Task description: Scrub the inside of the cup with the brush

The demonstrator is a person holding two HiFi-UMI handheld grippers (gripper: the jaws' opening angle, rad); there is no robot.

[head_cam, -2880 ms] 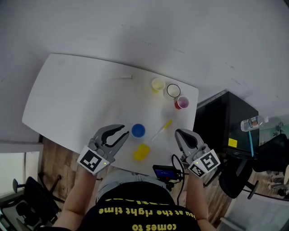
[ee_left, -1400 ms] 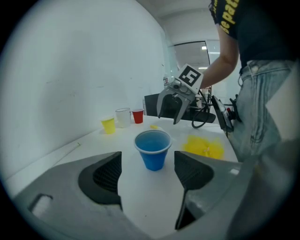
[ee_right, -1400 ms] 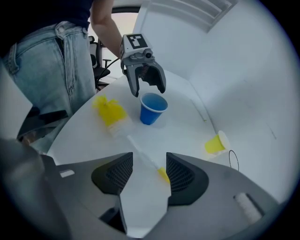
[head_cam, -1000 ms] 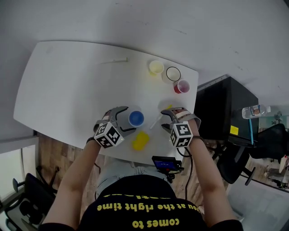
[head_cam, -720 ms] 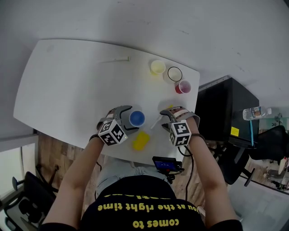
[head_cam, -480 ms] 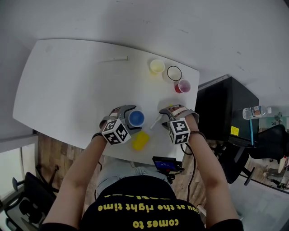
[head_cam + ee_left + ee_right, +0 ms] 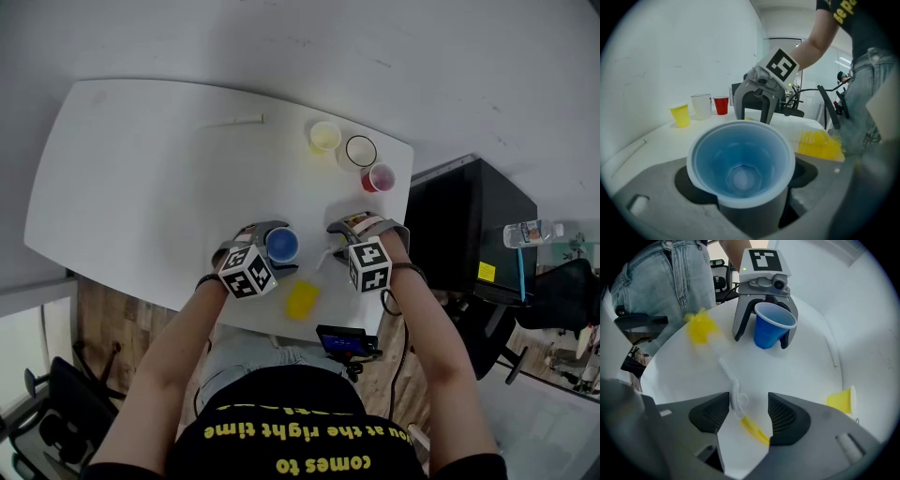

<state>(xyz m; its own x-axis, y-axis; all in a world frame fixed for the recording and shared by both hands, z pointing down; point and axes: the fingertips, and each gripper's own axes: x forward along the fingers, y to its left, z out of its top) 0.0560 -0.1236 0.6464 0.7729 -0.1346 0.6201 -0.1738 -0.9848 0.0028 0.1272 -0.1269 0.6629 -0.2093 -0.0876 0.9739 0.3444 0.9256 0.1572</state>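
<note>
The blue cup (image 7: 282, 244) stands at lower centre of the white table (image 7: 141, 187), pinched in the left gripper (image 7: 761, 341). Right of it, the brush (image 7: 725, 370) lies flat, its handle between the right gripper's (image 7: 747, 412) spread jaws. At the upper right stand a yellow cup (image 7: 324, 137), a pale cup (image 7: 360, 151) and a red cup (image 7: 380, 177).

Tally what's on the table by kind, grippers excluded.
Cups: 4 (blue, yellow, white, red)
Brush: 1
Stick: 1
Total: 6
</note>
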